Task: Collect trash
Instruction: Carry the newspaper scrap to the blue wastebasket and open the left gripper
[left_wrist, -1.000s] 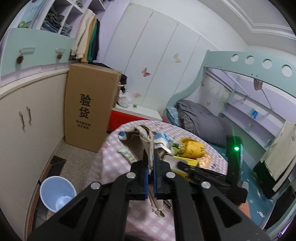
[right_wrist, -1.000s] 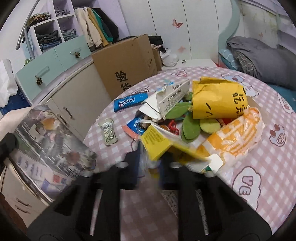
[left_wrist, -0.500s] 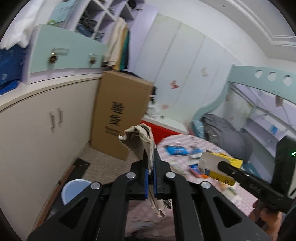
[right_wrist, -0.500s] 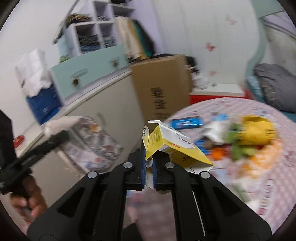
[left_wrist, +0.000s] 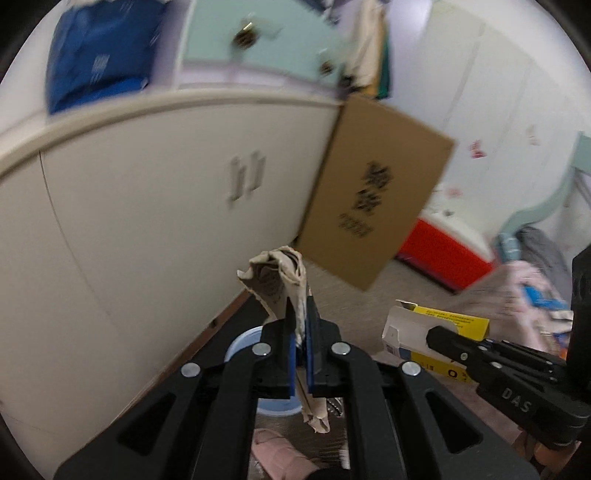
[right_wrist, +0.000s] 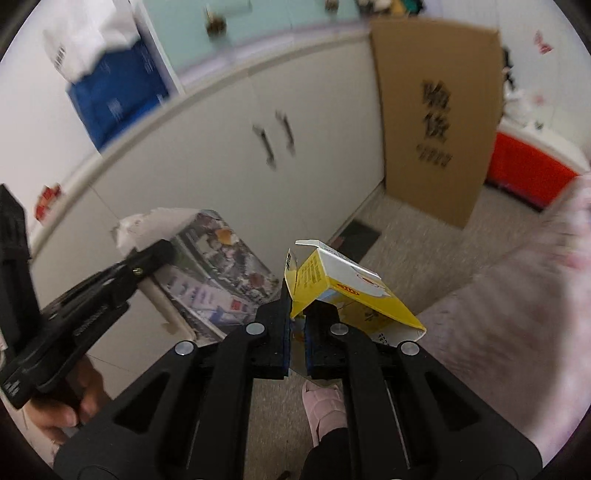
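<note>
While both claws hang in the air over the floor, each is closed tight on a piece of trash. The left claw pinches a crumpled brown paper wrapper between its blue-padded fingers; the paper is twisted and creased, its torn top curling above the fingertips and a thin tail dangling out below the pads. Directly beneath that claw, partly hidden by it, sits a pale blue bin on the floor, close to the foot of a cream cupboard.

The right claw grips a yellow and white carton by one edge. The carton is open at its end, its flaps sticking up, and it tilts down to the right. In the left wrist view the same carton shows just right of the wrapper, with the right claw's black fingers clamped over it.

Below the right claw a pink slipper stands on the speckled floor. A tall brown cardboard box leans against the cupboard, with a red box beyond it. The edge of a worktop covered in a pink checked cloth shows blurred at the right.
</note>
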